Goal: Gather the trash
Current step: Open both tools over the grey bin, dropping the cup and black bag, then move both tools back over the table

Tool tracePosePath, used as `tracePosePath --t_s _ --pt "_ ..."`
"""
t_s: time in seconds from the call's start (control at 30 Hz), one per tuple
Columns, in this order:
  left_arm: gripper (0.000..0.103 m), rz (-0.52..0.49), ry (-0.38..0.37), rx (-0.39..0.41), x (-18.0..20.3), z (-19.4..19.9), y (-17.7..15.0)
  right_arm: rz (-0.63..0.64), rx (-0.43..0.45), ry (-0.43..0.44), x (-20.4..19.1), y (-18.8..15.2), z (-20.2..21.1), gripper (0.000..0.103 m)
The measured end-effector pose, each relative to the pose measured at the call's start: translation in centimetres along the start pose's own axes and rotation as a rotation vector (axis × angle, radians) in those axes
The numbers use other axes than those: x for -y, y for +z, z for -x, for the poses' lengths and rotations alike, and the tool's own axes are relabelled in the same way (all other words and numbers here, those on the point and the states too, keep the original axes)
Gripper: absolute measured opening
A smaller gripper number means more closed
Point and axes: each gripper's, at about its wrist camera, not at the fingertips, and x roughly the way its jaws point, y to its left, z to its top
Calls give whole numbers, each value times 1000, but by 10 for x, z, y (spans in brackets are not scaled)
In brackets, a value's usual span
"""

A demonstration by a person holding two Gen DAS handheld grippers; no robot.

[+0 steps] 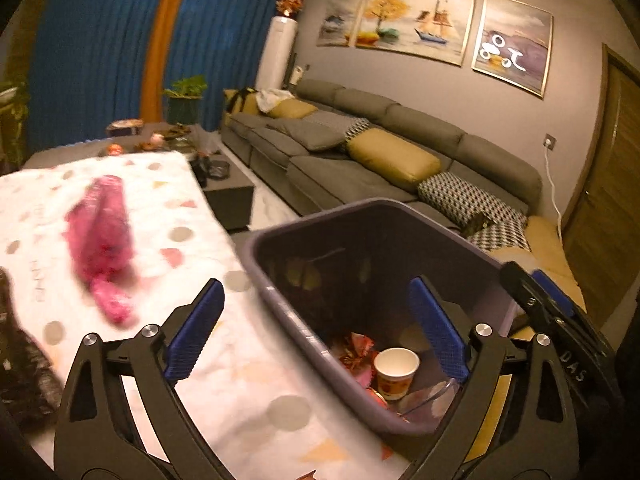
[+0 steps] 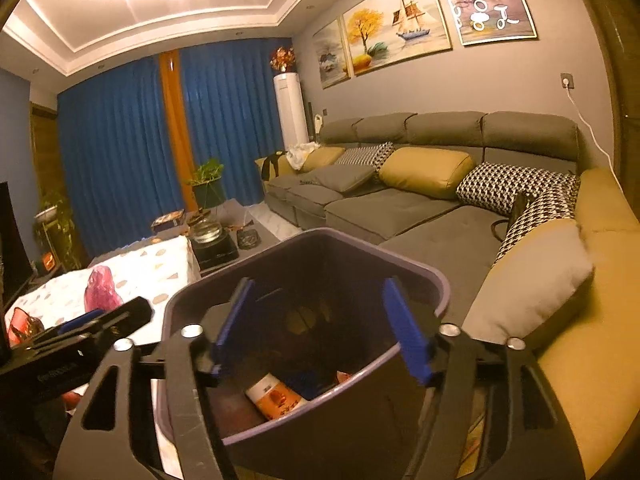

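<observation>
Nearest to the left wrist camera stands the left gripper [image 1: 316, 330], its two blue-padded fingers spread wide with nothing between the pads. Its left finger is over the table and its right finger is over the mouth of the bin.

At the far left of this view a dark crumpled thing [image 1: 24, 360] lies on the table edge; what it is I cannot tell. Right of it, a crumpled pink plastic bag [image 1: 102, 240] lies on the white tablecloth [image 1: 192, 248] with pale dots and triangles. It is blurred, and well apart from the gripper pads.

Further right, just beside the table edge, stands the purple trash bin [image 1: 280, 288]. On its bottom lie a paper cup [image 1: 396, 368] with an orange print, a red and pink wrapper [image 1: 356, 350] touching it, and a piece of clear plastic [image 1: 428, 398]. At the right border the right gripper [image 1: 556, 300] shows only partly.

In the right wrist view, the right gripper [image 2: 320, 330] is also open and holds nothing; both fingers hang over the bin [image 2: 436, 280], and the cup [image 2: 276, 396] is seen below them. Behind, a grey sofa [image 2: 400, 204] carries yellow and houndstooth cushions.
</observation>
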Motion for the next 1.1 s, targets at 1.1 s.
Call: tracePosePath --t_s 1.1 --pt "97 198 533 114 -169 244 -81 171 -31 308 -156 -38 91 86"
